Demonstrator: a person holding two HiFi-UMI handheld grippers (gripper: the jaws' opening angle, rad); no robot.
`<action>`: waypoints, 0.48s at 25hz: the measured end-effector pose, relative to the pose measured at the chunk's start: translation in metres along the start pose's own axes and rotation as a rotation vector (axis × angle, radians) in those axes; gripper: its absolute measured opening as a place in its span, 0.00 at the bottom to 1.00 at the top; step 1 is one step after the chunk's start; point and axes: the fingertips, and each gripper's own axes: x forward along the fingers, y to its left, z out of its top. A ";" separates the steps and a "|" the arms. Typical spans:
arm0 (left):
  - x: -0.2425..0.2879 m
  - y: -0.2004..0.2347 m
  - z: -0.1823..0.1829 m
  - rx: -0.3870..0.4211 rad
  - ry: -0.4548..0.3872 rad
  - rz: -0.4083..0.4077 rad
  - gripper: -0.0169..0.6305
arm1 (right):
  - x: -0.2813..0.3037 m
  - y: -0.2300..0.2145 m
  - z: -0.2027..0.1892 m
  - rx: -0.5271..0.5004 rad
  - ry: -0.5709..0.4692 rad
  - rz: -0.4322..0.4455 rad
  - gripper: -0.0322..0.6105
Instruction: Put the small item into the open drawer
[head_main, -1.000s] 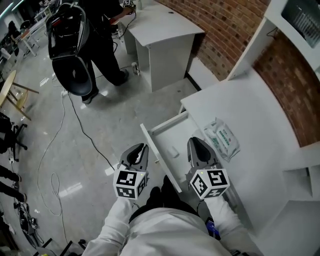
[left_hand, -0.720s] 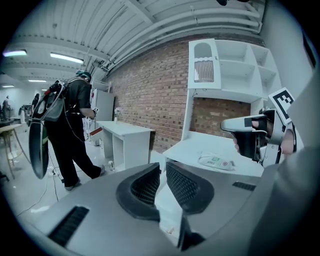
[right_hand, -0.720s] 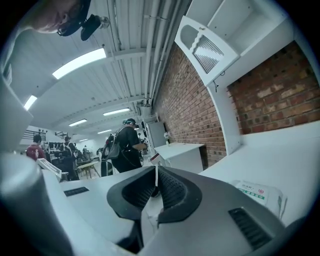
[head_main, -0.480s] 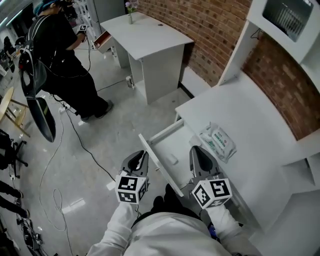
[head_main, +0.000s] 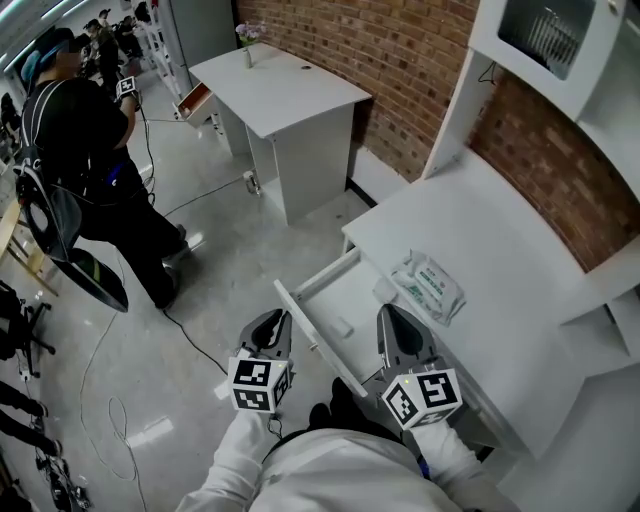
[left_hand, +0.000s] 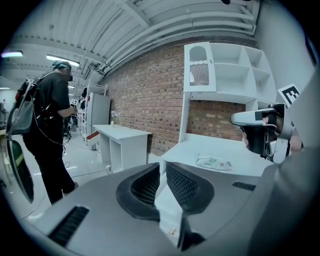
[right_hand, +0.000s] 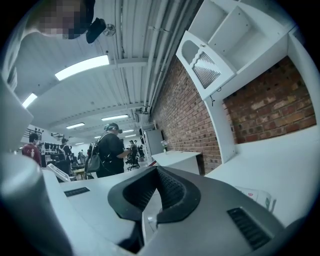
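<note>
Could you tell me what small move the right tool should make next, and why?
Probably lift the right tool up and back, clear of the drawer. The small white item already lies on the drawer floor, and the tool's jaws are shut with nothing between them, so the placing looks done.

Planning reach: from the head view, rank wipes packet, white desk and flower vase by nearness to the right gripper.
1. wipes packet, on the counter, just beyond right gripper.
2. white desk, across the floor.
3. flower vase, desk's far corner.
</note>
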 end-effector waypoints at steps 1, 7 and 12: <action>-0.001 -0.001 0.001 0.001 -0.002 -0.001 0.10 | -0.002 0.000 0.000 0.002 -0.001 -0.003 0.09; -0.005 -0.002 0.002 0.005 -0.008 -0.002 0.10 | -0.009 0.003 -0.001 0.013 0.001 0.005 0.09; -0.010 -0.001 0.002 0.004 -0.011 0.004 0.10 | -0.013 0.007 -0.003 0.013 0.003 0.014 0.09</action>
